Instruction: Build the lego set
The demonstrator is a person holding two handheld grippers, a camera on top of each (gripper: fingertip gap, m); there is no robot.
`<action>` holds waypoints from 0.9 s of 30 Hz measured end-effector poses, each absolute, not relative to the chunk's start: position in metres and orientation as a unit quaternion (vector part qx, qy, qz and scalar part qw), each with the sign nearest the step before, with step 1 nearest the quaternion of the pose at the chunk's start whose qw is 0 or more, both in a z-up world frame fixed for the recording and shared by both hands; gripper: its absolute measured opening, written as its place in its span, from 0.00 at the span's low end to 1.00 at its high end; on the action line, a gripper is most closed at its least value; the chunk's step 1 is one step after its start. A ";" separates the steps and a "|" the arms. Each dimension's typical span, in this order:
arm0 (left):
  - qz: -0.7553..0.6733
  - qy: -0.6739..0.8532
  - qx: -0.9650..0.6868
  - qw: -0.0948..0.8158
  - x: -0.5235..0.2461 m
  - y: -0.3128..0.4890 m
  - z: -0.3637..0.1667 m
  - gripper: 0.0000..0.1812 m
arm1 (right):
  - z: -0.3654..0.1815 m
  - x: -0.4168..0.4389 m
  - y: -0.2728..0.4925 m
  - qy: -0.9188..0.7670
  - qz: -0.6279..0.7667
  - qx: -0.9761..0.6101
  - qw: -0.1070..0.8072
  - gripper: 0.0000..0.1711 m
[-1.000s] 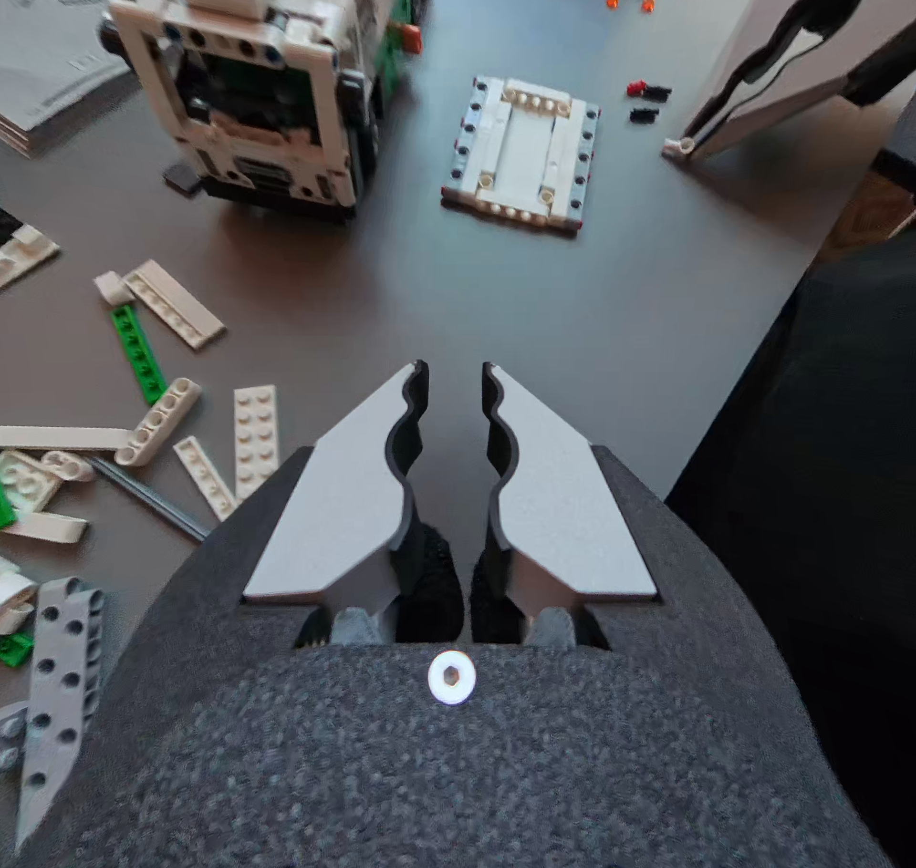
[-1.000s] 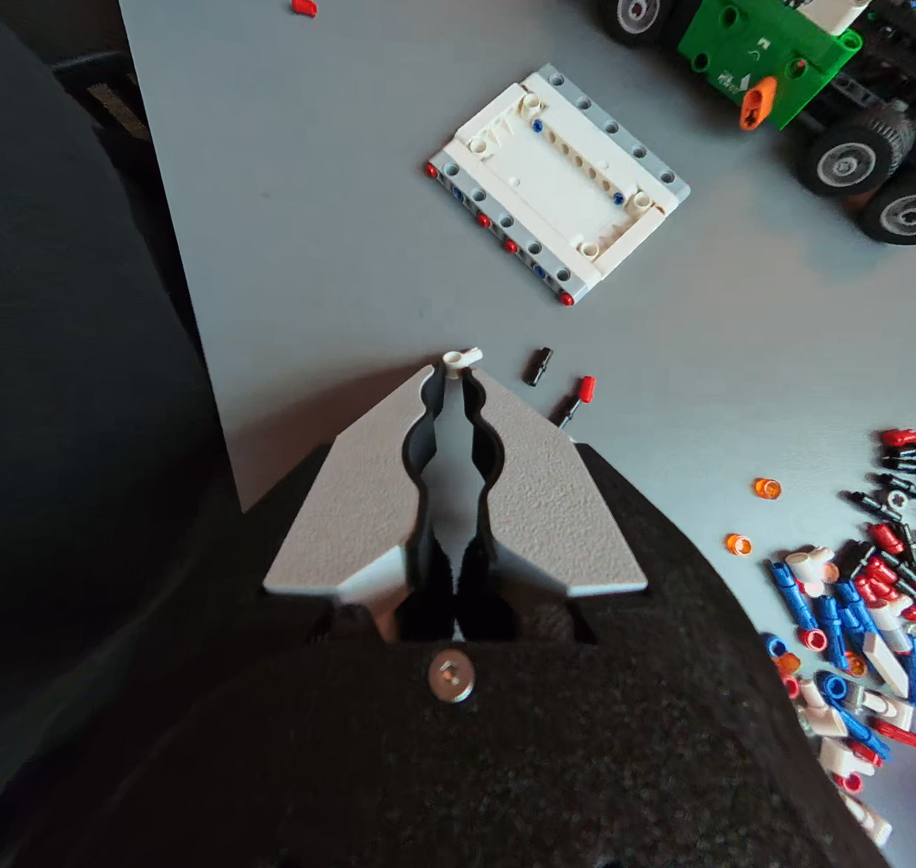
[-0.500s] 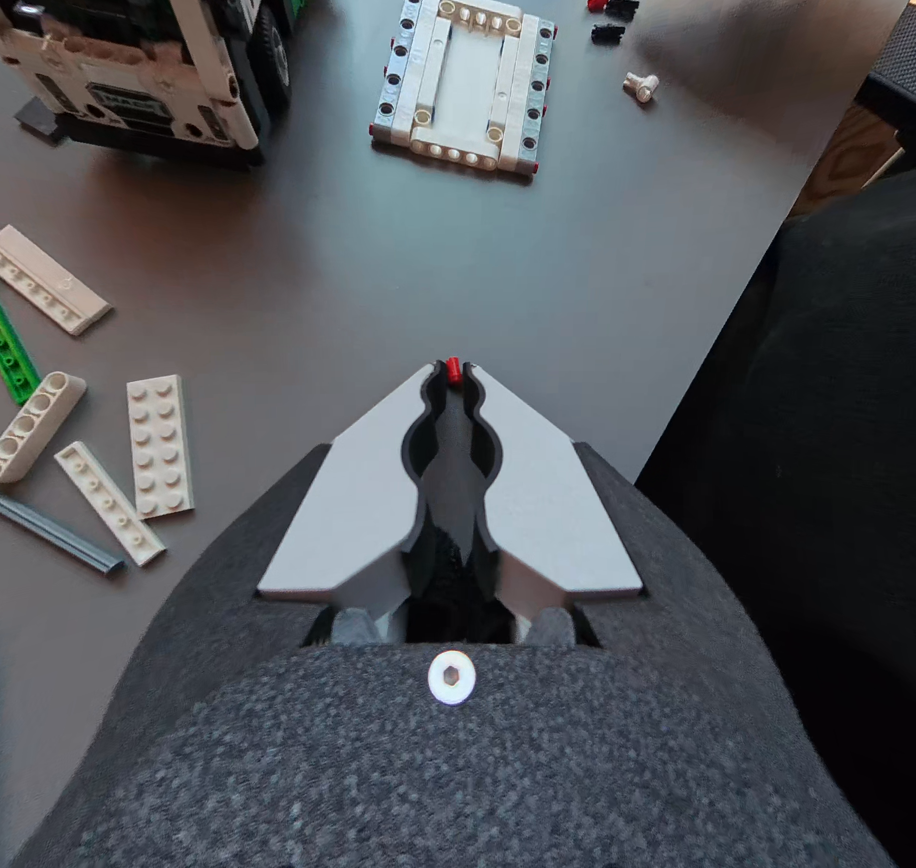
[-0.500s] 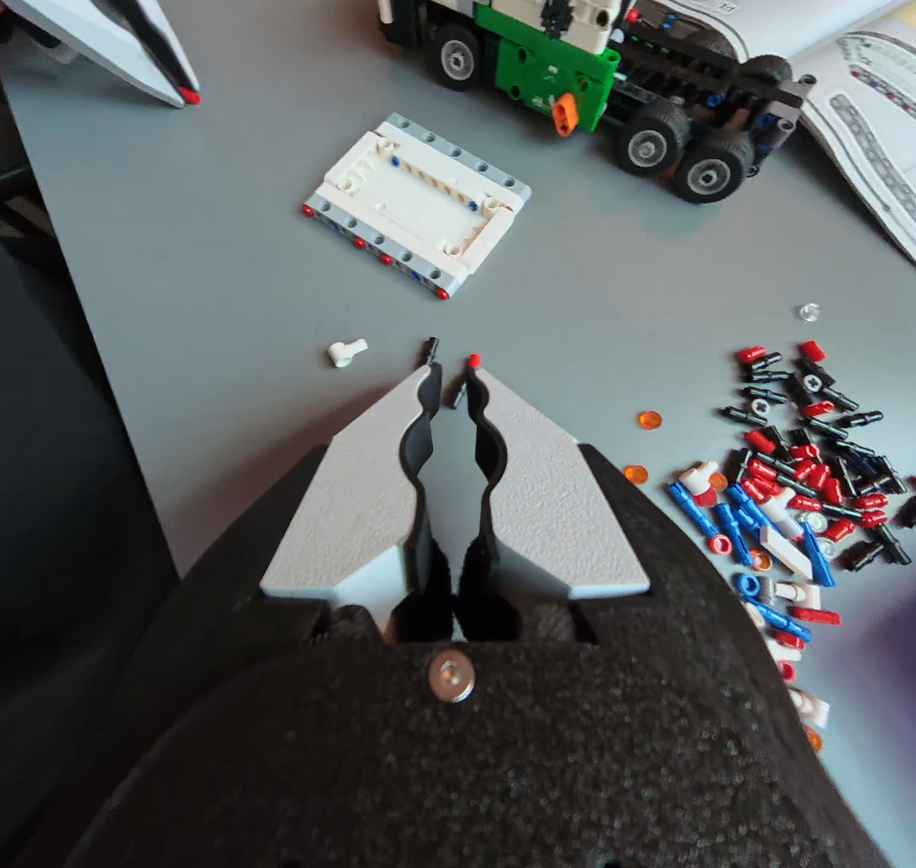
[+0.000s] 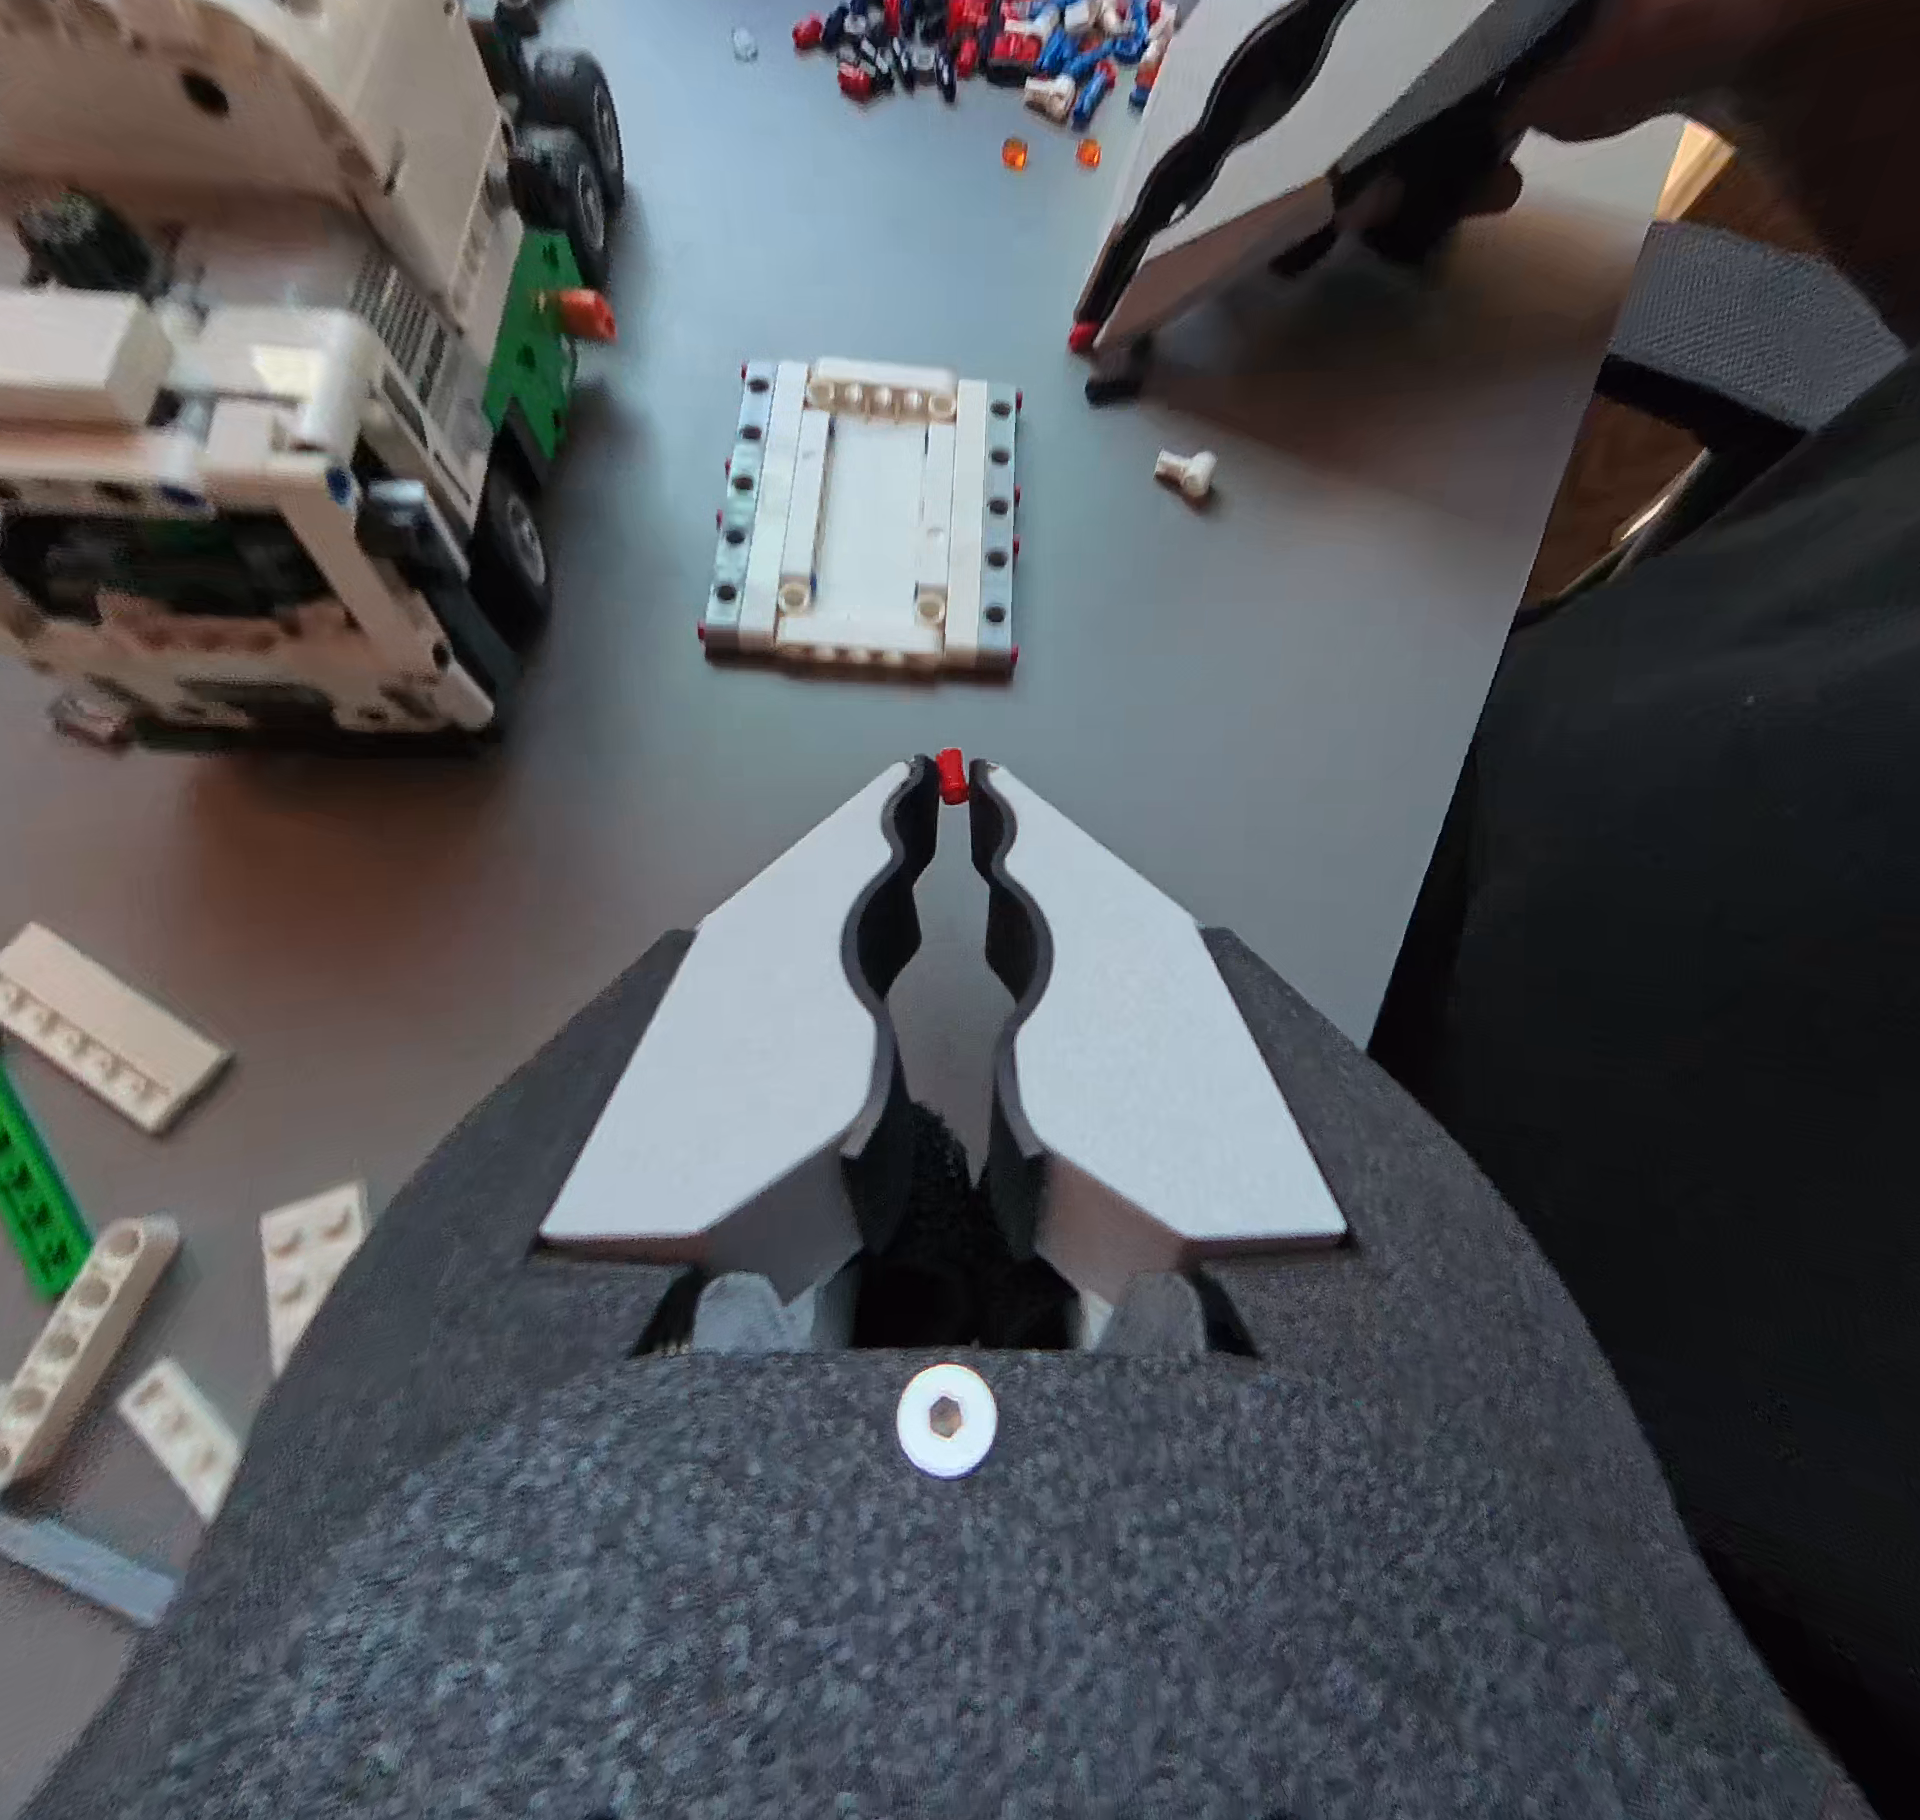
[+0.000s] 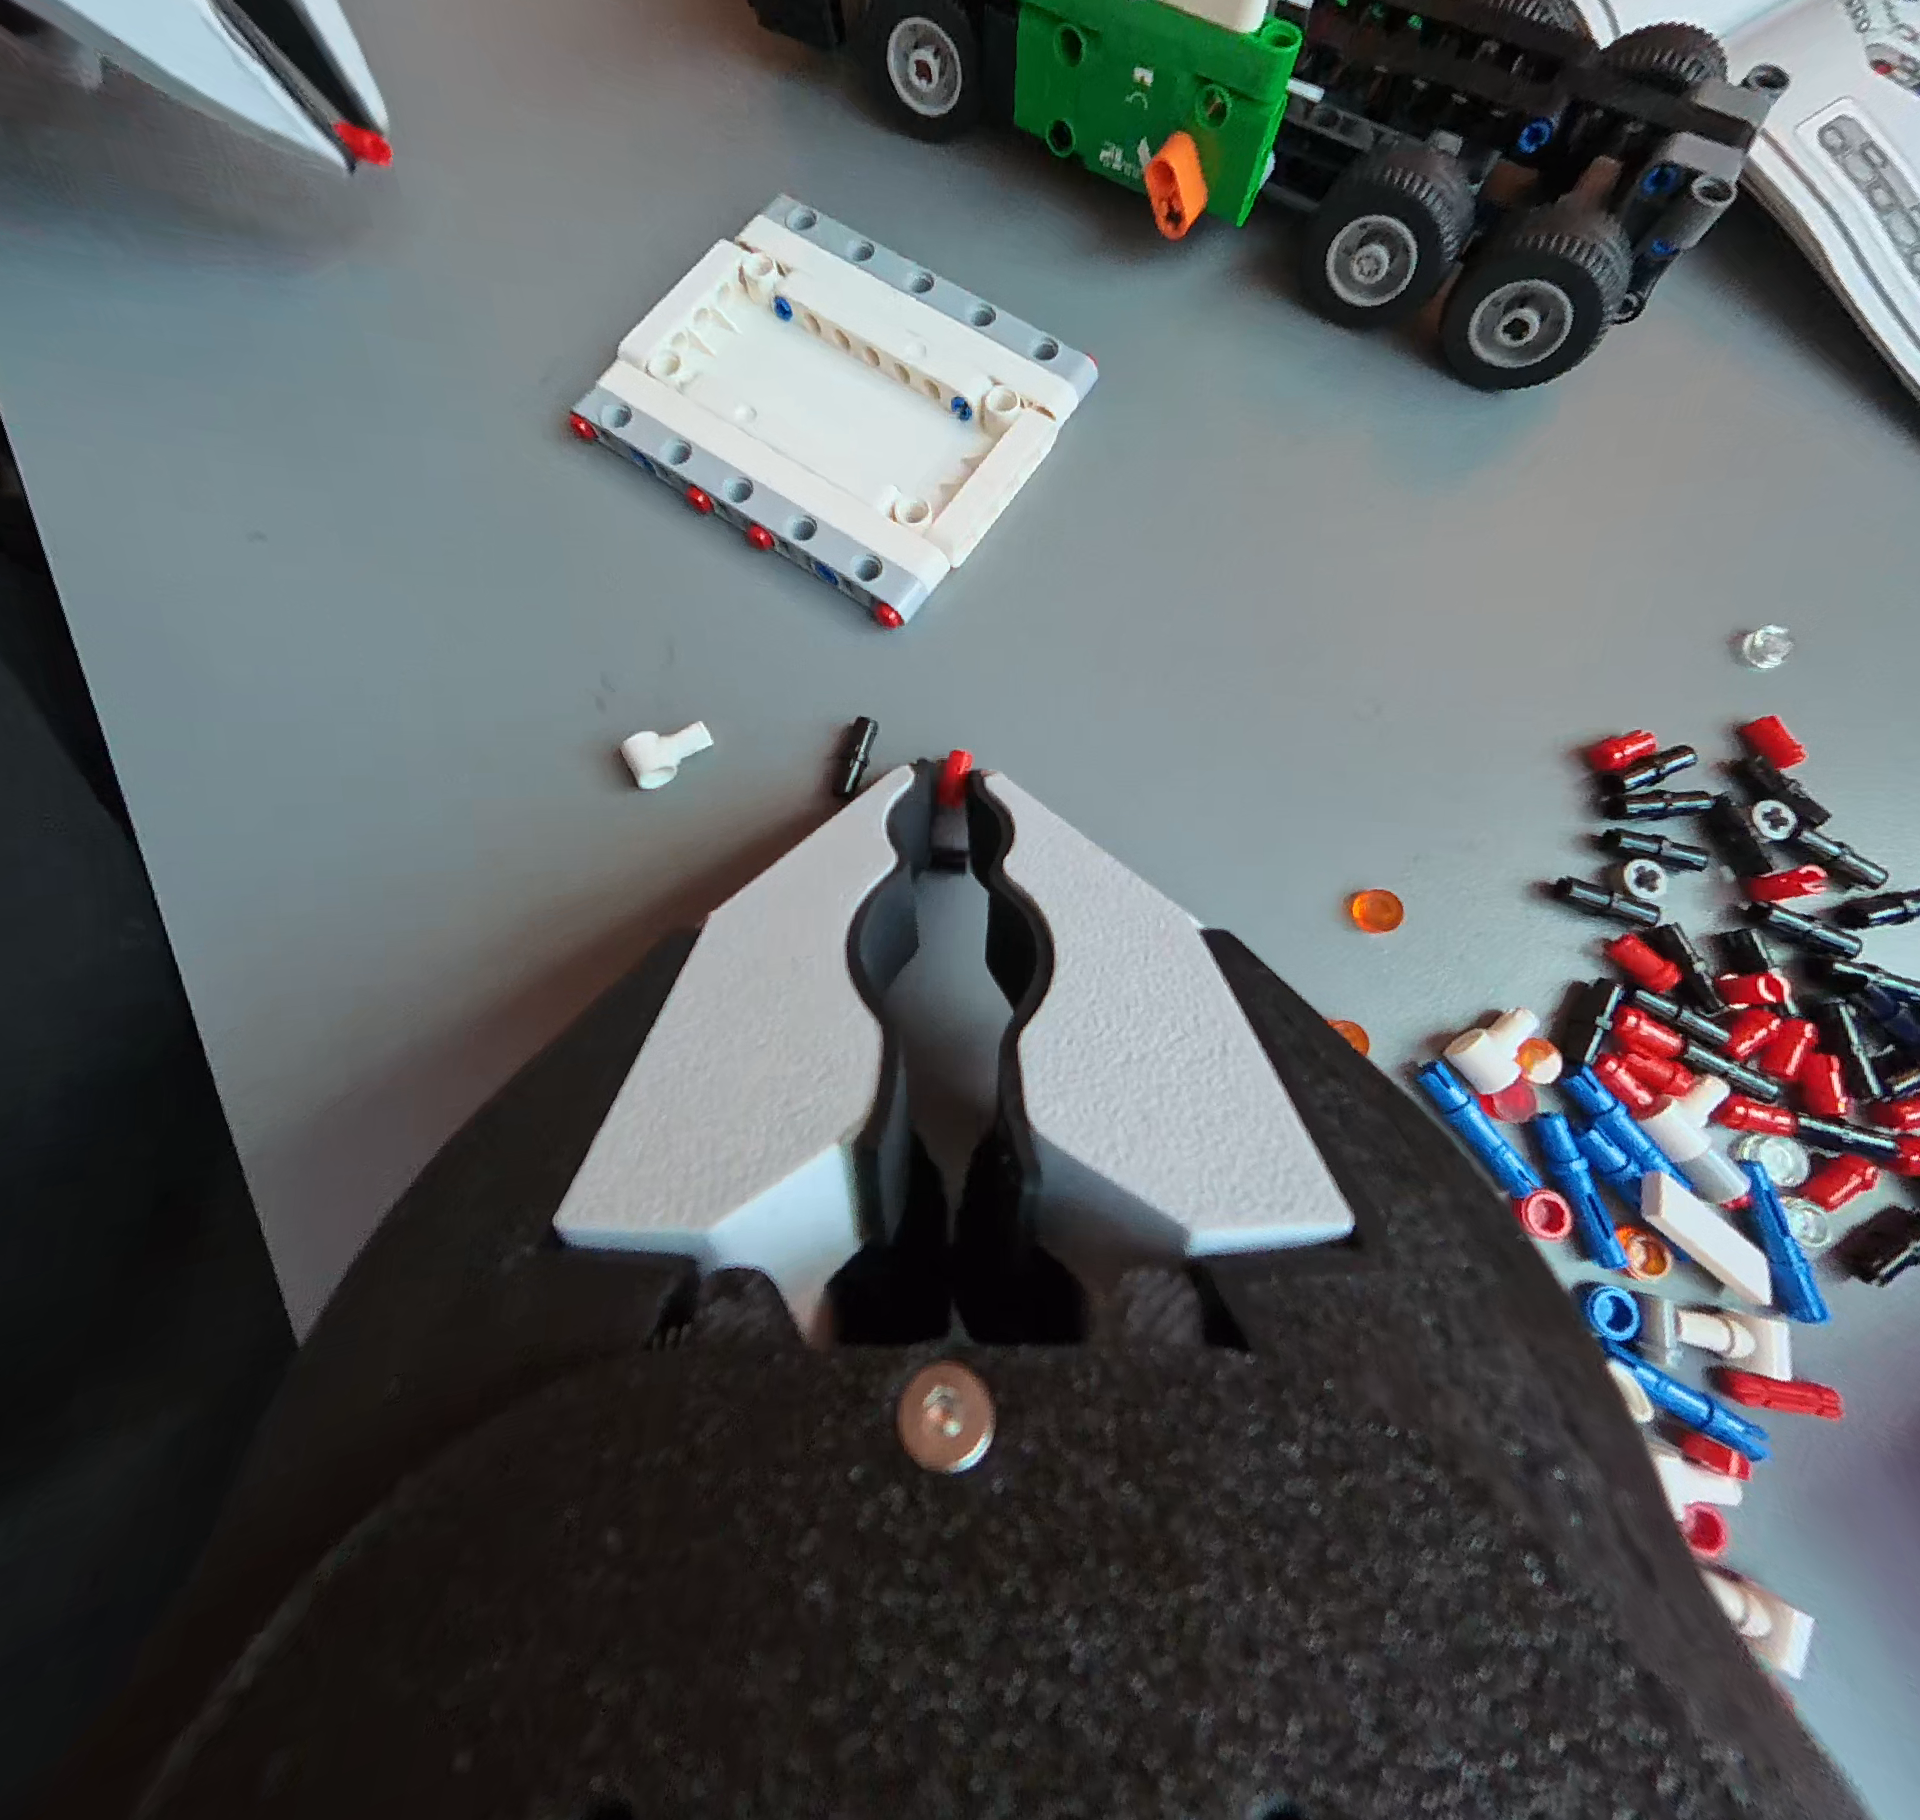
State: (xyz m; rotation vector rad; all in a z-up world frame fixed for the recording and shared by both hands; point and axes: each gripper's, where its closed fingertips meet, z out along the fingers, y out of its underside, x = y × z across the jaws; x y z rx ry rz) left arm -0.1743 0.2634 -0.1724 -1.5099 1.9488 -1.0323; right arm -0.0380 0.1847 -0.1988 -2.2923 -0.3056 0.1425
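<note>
My left gripper [image 5: 948,764] is shut on a small red pin [image 5: 950,778] at its tips, just short of the white and grey panel assembly [image 5: 862,518]. My right gripper [image 6: 950,771] is shut on a pin with a red head [image 6: 954,771] and a dark shaft, low over the table near the panel [image 6: 831,409]. The white and green truck [image 5: 260,368] stands left of the panel; in the right wrist view it [image 6: 1247,108] stands behind it. Each gripper also shows in the other's view, the right one [image 5: 1299,108] and the left one [image 6: 208,35].
A white connector [image 6: 665,754] and a black pin [image 6: 857,754] lie loose near my right gripper. A pile of red, blue and black pins [image 6: 1714,1043] lies to the right. An instruction booklet [image 6: 1849,108] lies behind the truck. White plates and a green beam [image 5: 31,1188] lie on the left. Left tips to right tips: about 15 centimeters. The white connector [image 6: 665,754] is closer to my right gripper, around 5 centimeters from its tips; the left tips are 12 centimeters off. The left camera catches it too, in the left wrist view [image 5: 1191,466].
My left gripper shut on the red pin and carried it toward the panel. My right gripper let go of the white connector, moved to the red-headed pin and shut on it.
</note>
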 end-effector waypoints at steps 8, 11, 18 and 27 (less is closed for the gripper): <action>-0.427 0.705 -0.516 0.233 -0.048 0.218 -0.132 0.02 | -0.174 0.037 0.166 -0.016 -0.035 -0.899 0.437 0.02; -0.416 0.727 -0.508 0.202 -0.001 0.191 -0.138 0.02 | -0.178 0.086 0.141 0.057 -0.090 -0.900 0.423 0.02; -0.333 0.752 -0.536 0.188 0.053 0.192 -0.175 0.02 | -0.185 0.109 0.127 0.096 -0.107 -0.897 0.418 0.03; -0.319 0.761 -0.543 0.157 0.066 0.189 -0.192 0.02 | -0.166 0.103 0.121 0.117 -0.018 -0.866 0.486 0.05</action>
